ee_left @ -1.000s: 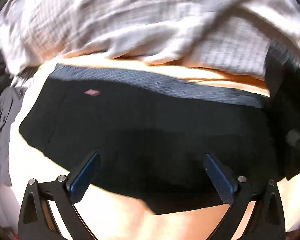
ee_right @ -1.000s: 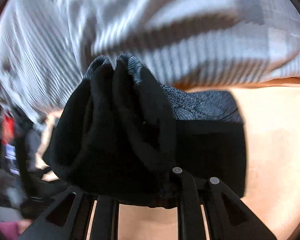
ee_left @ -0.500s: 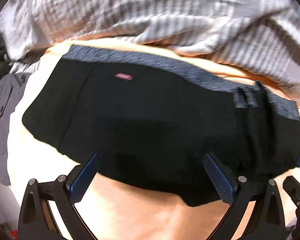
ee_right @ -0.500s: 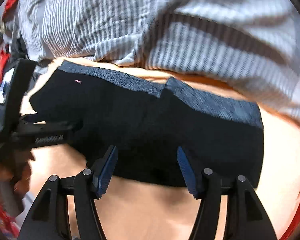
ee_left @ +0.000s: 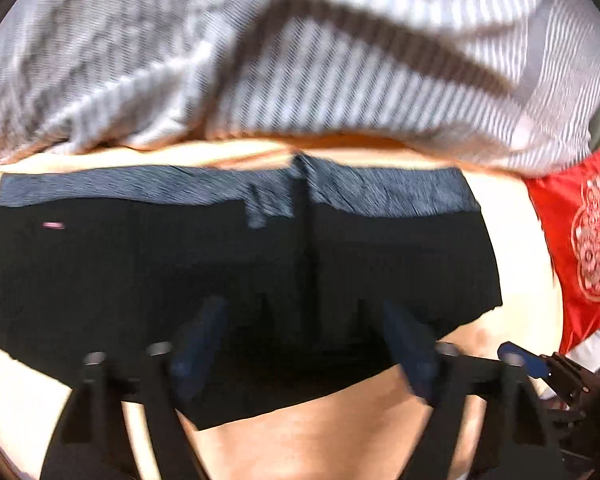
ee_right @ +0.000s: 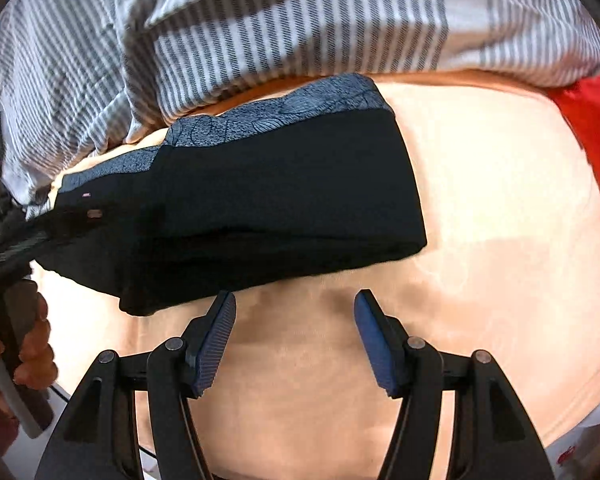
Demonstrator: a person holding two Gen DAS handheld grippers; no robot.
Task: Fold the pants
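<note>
The pants are black, smooth knit stuff, folded into a chunky rectangle with a blue-grey patterned waistband along the far edge; close up it looks like a leafy print. They lie flat on a peach sheet, soft and a bit blotchy, so a bed rather than a desk, I'd say. Behind them sits a rumpled grey-and-white striped cover, and off to the right is something shiny red with a pale round ornament on it; I can't read it.

The left tongs hang over the near edge of the pants, blurry, jaws just closed in partway with fabric under them, though no pinch shows. A tiny pink tag sits at the left, too small to read.

The right tongs are parted about halfway, holding nothing, over bare sheet just in front of the pants' near edge.
</note>
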